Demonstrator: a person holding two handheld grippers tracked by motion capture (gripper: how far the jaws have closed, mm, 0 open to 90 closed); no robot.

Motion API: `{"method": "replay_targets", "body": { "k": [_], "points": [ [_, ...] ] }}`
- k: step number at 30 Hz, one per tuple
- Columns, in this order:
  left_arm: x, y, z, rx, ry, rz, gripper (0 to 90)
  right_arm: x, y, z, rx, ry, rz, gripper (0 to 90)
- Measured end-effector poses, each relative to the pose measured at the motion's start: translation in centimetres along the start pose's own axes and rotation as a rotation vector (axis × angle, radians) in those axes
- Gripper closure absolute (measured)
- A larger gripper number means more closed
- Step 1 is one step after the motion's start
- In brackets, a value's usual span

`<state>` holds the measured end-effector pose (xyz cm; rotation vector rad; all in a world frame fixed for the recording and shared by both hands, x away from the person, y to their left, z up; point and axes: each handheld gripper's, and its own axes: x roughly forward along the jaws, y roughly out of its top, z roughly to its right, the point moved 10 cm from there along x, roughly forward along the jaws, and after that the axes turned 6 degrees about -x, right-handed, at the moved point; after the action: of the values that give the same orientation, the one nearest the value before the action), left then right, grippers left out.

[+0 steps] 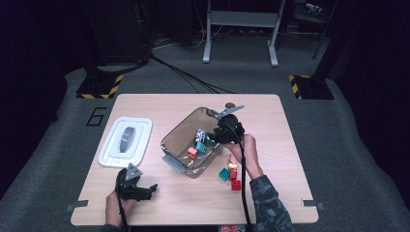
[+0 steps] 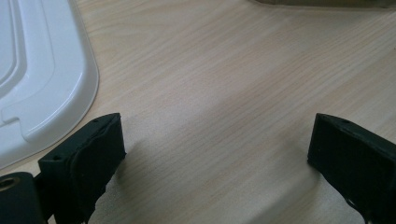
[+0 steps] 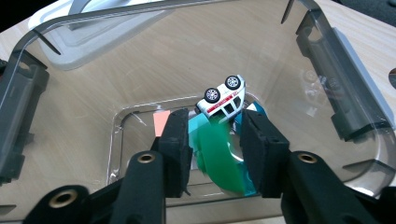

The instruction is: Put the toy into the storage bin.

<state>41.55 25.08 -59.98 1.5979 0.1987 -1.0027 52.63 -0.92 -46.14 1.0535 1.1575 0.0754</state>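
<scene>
Our right gripper [image 3: 215, 140] hangs inside the clear bin [image 1: 175, 134], jaws narrowed around a green block [image 3: 215, 149] that sits between the pads; whether they press it we cannot tell. The block's long axis runs from 6 toward 12 o'clock along the jaws, with the toy car [image 3: 223, 99] just beyond at 12. Our left gripper [image 2: 215, 154] rests wide open and empty on the table [image 2: 224, 84], far off at 7 o'clock from the bin.

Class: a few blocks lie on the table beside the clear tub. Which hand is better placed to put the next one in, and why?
Right. Its tongs hang inside the tub, a green piece between them, near the loose blocks. The left tongs rest open by the white lid.
</scene>
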Motion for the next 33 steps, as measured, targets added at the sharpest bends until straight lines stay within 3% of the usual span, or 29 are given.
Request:
{"method": "replay_targets", "body": {
  "k": [12,19,33],
  "points": [
    [0.0,0.0,0.0,0.001,0.0,-0.001,3.7,-3.0,-0.4,0.2,0.027,-0.029,0.079,35.3],
    [0.0,0.0,0.0,0.002,0.0,0.0,3.7,-4.9,-1.7,0.5,0.035,-0.057,0.122,23.9],
    [0.1,0.0,0.0,-0.008,-0.008,-0.002,3.7,-5.7,-6.9,1.4,0.101,-0.109,0.125,17.2]
  ]
}}
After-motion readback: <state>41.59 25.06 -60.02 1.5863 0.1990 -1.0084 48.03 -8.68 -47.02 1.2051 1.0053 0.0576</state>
